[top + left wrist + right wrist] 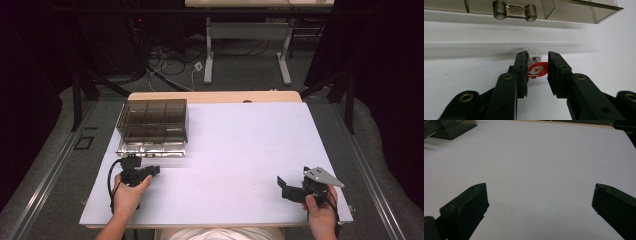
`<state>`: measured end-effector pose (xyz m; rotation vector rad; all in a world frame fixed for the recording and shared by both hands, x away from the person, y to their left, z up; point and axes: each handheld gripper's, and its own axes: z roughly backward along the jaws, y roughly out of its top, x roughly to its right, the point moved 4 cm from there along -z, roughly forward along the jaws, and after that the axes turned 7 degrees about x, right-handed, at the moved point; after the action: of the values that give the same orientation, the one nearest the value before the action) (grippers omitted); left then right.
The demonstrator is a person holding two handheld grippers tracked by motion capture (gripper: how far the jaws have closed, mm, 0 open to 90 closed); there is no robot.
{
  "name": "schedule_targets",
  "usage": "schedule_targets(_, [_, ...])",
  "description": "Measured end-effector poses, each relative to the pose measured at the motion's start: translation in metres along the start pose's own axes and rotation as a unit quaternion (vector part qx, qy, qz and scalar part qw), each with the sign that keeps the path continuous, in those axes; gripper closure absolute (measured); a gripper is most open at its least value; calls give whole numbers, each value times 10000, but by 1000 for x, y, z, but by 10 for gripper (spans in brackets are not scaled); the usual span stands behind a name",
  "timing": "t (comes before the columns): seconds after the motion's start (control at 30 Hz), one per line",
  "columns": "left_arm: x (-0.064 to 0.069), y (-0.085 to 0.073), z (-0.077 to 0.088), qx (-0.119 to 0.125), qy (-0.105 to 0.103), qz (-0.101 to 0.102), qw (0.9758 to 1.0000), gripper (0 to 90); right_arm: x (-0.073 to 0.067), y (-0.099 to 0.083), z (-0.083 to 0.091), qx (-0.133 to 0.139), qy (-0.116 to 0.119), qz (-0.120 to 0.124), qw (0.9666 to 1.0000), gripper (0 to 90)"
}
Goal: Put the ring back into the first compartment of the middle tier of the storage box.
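Note:
In the left gripper view, my left gripper (537, 67) is shut on a small round piece (537, 70) with a red-and-white face and a clear plastic body, held just above the white table. In the high view, the left gripper (155, 170) sits close in front of a smoky transparent compartment box (152, 127). The box's front latch (514, 11) is right ahead of the jaws. My right gripper (283, 189) rests near the front right of the table. In the right gripper view its jaws stand wide open (539, 197) with nothing between them.
The white table top (240, 150) spreads between the two grippers. A corner of the box (449, 127) shows far left in the right gripper view. Beyond the table's far edge are cables on the floor and another table's legs (209, 55).

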<state>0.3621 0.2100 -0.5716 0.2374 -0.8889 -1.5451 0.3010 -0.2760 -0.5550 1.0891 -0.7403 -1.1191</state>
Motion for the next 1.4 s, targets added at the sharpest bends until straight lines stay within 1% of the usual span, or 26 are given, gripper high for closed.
schedule_targets(0.17, [1, 0, 3, 106, 0, -5, 9999, 697, 0, 0, 0, -19, 4, -14, 10000, 2])
schedule_targets(0.23, [2, 0, 6, 67, -18, -22, 10000, 696, 0, 0, 0, -12, -2, -16, 10000, 2])
schedule_targets(0.3, [2, 0, 7, 136, -31, 2, 9999, 696, 0, 0, 0, 11, 12, -9, 10000, 2])
schedule_targets(0.33, [2, 1, 9, 102, -58, -7, 9999, 696, 0, 0, 0, 16, -4, -8, 10000, 2])
schedule_targets(0.4, [2, 1, 11, 160, -65, 9, 9999, 696, -1, -1, -1, 4, -7, -52, 10000, 2])
schedule_targets(0.43, [2, 2, 12, 143, -69, 0, 9999, 696, 0, -1, -1, 14, -4, -12, 10000, 2])
schedule_targets(0.5, [3, 2, 14, 210, -63, -7, 9998, 696, 0, 0, 0, 18, 3, -8, 10000, 2])
schedule_targets(0.57, [3, 2, 16, 186, -77, -6, 9998, 696, 0, -1, 0, 5, 25, -11, 10000, 2])
schedule_targets(0.6, [2, 3, 18, 258, -62, -16, 9996, 697, 0, -1, 0, 3, 19, -3, 10000, 2])
schedule_targets(0.67, [2, 3, 19, 264, -61, -15, 9996, 696, 0, -1, 0, -1, 21, -28, 10000, 2])
schedule_targets(0.7, [2, 4, 20, 229, -68, -36, 9997, 696, 0, -1, 0, 8, 25, -7, 10000, 2])
schedule_targets(0.8, [1, 6, 24, 314, -57, -5, 9995, 696, 1, -1, 1, -64, 11, 21, 10000, 3])
schedule_targets(0.83, [0, 6, 25, 365, -38, 1, 9993, 696, 1, -1, 0, -21, 20, 12, 10000, 3])
schedule_targets(0.87, [-1, 7, 27, 334, -56, -16, 9994, 696, 1, -1, 0, -24, 20, 18, 10000, 3])
schedule_targets(0.9, [-1, 8, 28, 407, -29, 1, 9992, 696, 1, -1, 0, -24, 20, 18, 10000, 3])
schedule_targets(0.93, [-2, 8, 31, 399, -29, 7, 9992, 696, 1, -1, 0, -46, 20, 22, 10000, 3])
schedule_targets(1.03, [-4, 10, 34, 483, -19, 13, 9988, 696, 0, -1, 0, -38, 18, -45, 10000, 3])
schedule_targets(1.13, [-6, 12, 39, 483, -13, -18, 9988, 697, 0, -1, 0, -42, 20, -46, 10000, 3])
schedule_targets(1.2, [-7, 13, 41, 557, 10, 3, 9984, 697, 0, -1, 0, -58, 22, -29, 10000, 3])
schedule_targets(1.3, [-9, 15, 44, 575, 14, 18, 9983, 697, 1, -1, 0, -55, 26, -10, 10000, 3])
schedule_targets(1.33, [-9, 15, 44, 614, 19, 37, 9981, 697, 1, -1, 0, -43, 37, -12, 10000, 2])
schedule_targets(1.4, [-10, 16, 47, 592, 11, 34, 9982, 697, 1, -1, 0, -41, 32, 3, 10000, 3])
